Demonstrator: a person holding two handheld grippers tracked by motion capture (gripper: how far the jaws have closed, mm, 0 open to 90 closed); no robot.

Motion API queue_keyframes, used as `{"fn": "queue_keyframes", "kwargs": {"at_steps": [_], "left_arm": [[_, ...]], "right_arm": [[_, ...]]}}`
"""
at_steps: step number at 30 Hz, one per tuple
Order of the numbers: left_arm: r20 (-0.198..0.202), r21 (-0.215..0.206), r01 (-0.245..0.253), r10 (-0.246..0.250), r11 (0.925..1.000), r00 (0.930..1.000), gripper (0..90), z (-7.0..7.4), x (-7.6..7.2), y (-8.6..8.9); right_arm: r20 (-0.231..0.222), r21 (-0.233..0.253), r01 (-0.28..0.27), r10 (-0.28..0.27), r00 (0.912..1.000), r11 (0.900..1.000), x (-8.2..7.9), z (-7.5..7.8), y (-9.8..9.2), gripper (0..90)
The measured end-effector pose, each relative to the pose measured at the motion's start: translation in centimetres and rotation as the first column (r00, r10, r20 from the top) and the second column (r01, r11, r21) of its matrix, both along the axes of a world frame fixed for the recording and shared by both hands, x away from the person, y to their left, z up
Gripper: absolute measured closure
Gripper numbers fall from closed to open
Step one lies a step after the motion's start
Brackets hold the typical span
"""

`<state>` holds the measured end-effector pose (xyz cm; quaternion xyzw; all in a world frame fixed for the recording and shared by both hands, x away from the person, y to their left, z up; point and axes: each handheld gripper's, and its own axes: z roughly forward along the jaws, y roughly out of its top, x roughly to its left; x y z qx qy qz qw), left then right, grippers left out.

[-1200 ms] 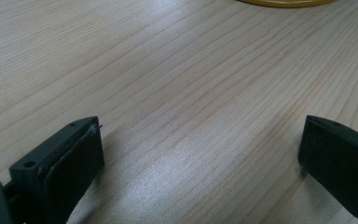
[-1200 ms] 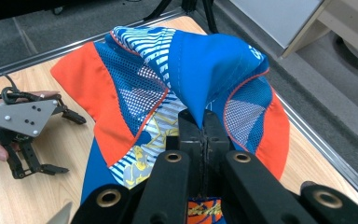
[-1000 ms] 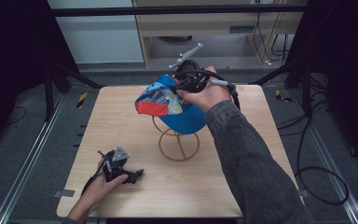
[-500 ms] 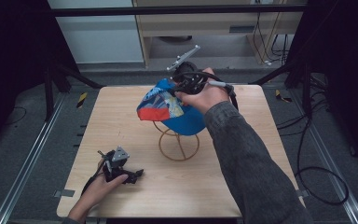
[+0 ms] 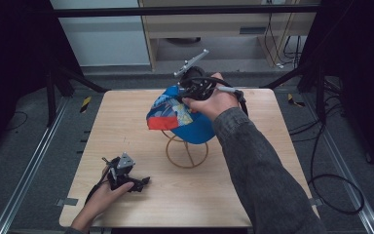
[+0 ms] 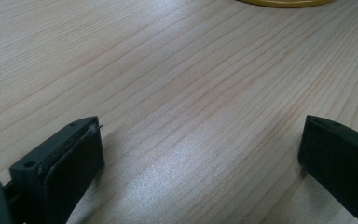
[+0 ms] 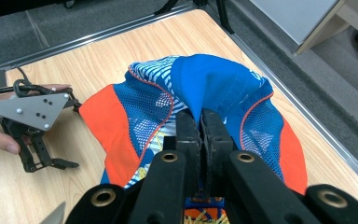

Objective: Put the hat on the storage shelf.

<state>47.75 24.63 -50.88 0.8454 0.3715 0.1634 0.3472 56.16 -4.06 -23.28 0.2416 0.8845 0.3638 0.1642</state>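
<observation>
Above the middle of the tabletop [image 5: 126, 117], the right gripper [image 5: 195, 90] has its fingers [image 7: 188, 135] pinched shut on a fold of the blue-and-orange cap [image 5: 175, 114], which drapes over the yellow wire stand [image 5: 186, 152]. A steady vertical lift would probably clear the stand without tipping it. At lower left, the left gripper [image 5: 126, 178] rests on the wood, fingers [image 6: 74, 154] spread wide and empty, well apart from the stand.
</observation>
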Motion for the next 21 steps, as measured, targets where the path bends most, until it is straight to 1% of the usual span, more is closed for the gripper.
{"fn": "queue_keyframes", "kwargs": {"at_steps": [2,5,10,15,19,20,21], "left_arm": [[0.000,0.000,0.000,0.000,1.0000,1.0000,0.0,0.00,0.00,0.00],[0.000,-0.001,-0.001,0.001,1.0000,1.0000,0.0,0.00,0.00,0.00],[0.001,0.000,-0.001,0.001,1.0000,1.0000,0.0,0.00,0.00,0.00],[0.001,0.000,-0.001,0.001,1.0000,1.0000,0.0,0.00,0.00,0.00],[0.001,0.000,-0.001,0.001,1.0000,1.0000,0.0,0.00,0.00,0.00],[0.001,0.000,-0.001,0.001,1.0000,1.0000,0.0,0.00,0.00,0.00],[0.001,0.000,-0.001,0.001,1.0000,1.0000,0.0,0.00,0.00,0.00]], "right_arm": [[0.001,-0.009,0.000,0.000,1.0000,1.000,-0.06,0.12,-0.03,87.3],[-0.006,-0.010,0.002,-0.002,1.0000,1.000,0.01,0.05,0.01,86.1],[-0.003,-0.012,0.001,-0.001,1.0000,1.000,0.04,0.01,0.17,85.0],[0.005,-0.005,0.008,-0.008,1.0000,1.000,-0.08,-0.02,0.15,77.9],[0.000,-0.004,0.008,-0.008,1.0000,1.000,-0.21,-0.23,0.12,74.5],[0.002,0.000,0.008,-0.008,1.0000,1.000,-0.27,-0.33,0.12,72.0],[0.002,0.000,0.008,-0.008,1.0000,1.000,-0.27,-0.33,0.12,72.0]]}}
